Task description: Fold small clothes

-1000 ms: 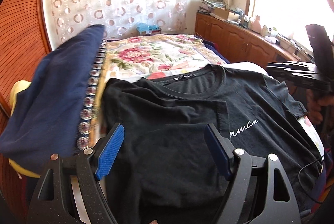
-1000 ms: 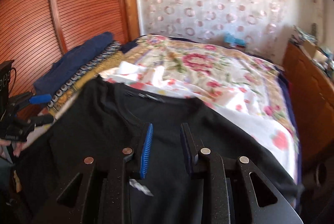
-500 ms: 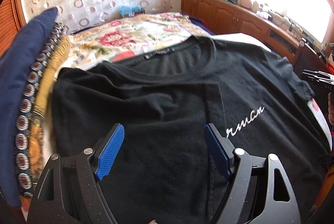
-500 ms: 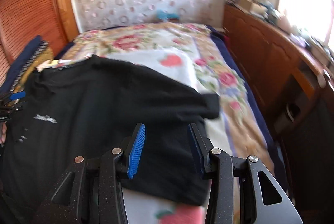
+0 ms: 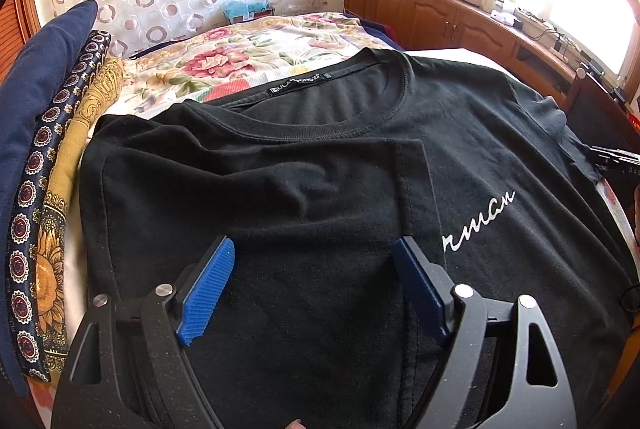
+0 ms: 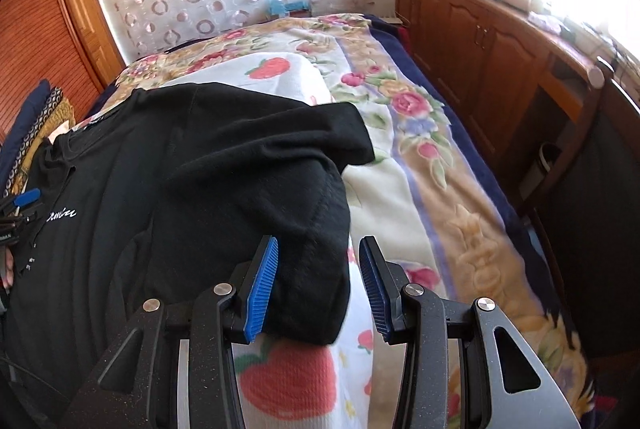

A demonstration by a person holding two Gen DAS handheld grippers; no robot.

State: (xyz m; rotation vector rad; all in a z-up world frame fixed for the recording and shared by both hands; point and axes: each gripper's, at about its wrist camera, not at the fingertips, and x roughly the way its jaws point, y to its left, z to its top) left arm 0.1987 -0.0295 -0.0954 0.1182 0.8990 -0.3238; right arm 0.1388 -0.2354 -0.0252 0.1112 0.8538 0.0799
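A matt black cotton-knit T-shirt (image 5: 320,189) with ribbed collar lies on a fleecy floral blanket (image 6: 432,189). Each hand-held gripper, left (image 5: 316,289) and right (image 6: 318,281), shows speckled matt black plastic, ridged blue pads (image 5: 208,293) and bright metal bolts. Varnished wooden cabinets (image 6: 480,41) gleam.
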